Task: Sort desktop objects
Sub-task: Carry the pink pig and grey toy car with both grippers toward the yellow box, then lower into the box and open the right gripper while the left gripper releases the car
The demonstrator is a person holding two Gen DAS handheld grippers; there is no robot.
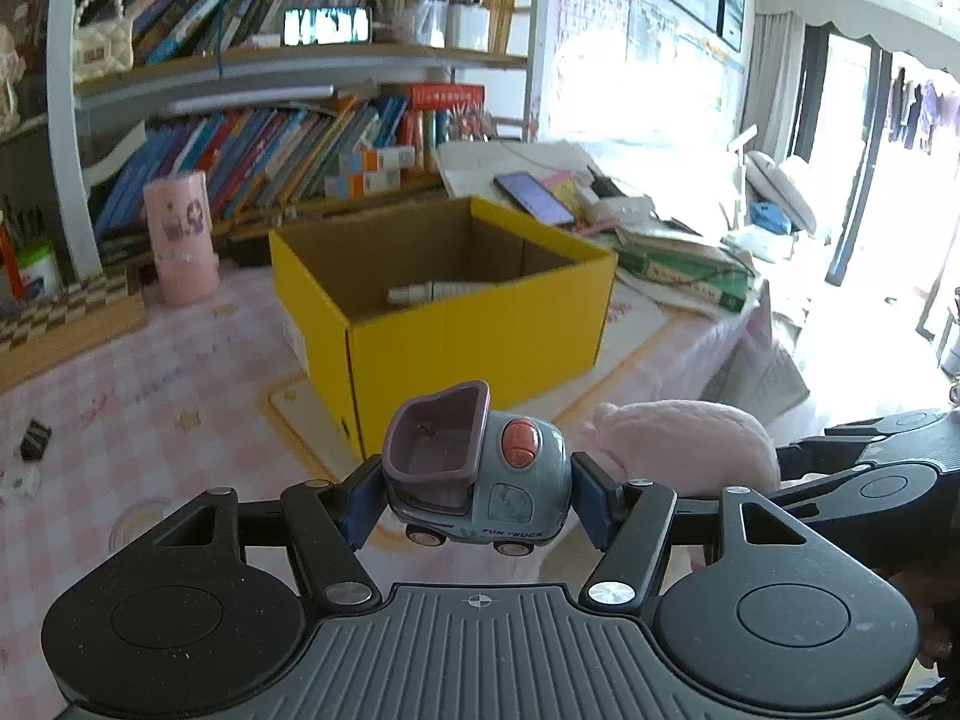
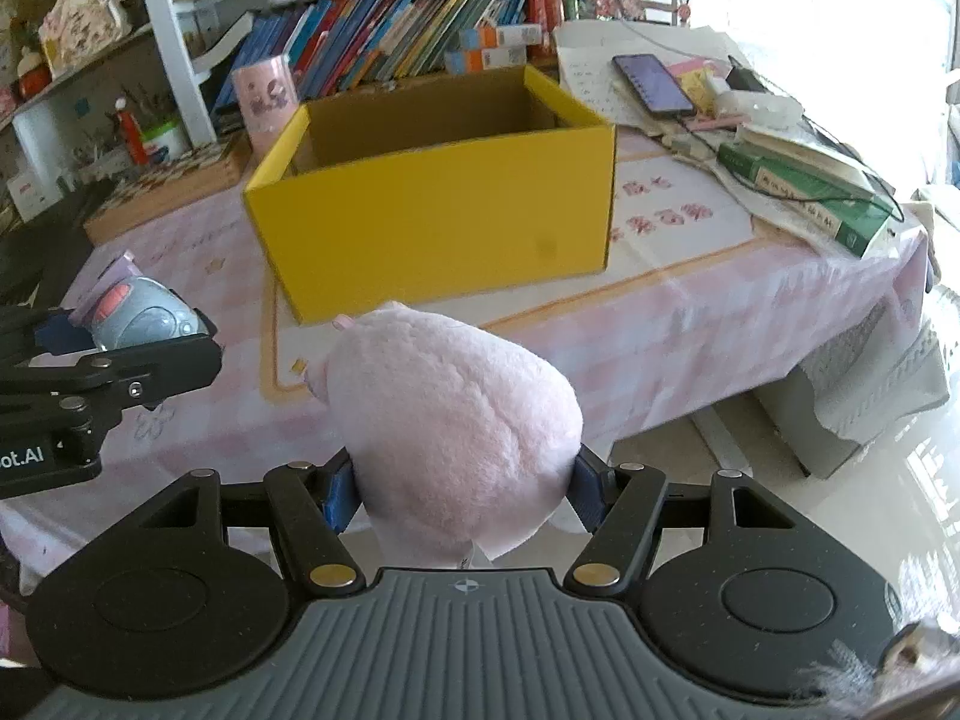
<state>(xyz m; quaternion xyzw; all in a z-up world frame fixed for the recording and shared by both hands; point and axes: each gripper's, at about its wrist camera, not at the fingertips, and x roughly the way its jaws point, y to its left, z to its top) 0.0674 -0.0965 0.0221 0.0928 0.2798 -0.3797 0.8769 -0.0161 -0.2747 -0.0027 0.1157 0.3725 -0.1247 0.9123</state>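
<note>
Left gripper: clamped on toy truck, held above the table, short of the yellow box. Right gripper: clamped on pink plush, beside the truck, facing the box. Box holds a white tube.

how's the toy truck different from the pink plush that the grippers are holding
The toy truck is hard, glossy and grey-blue with wheels, a purple bucket and an orange button; the pink plush is soft, fuzzy and plain pink. The truck is small enough to sit between the left gripper pads; the plush bulges well beyond the right gripper. Both are clamped, lifted off the table, and facing the yellow box.
</note>
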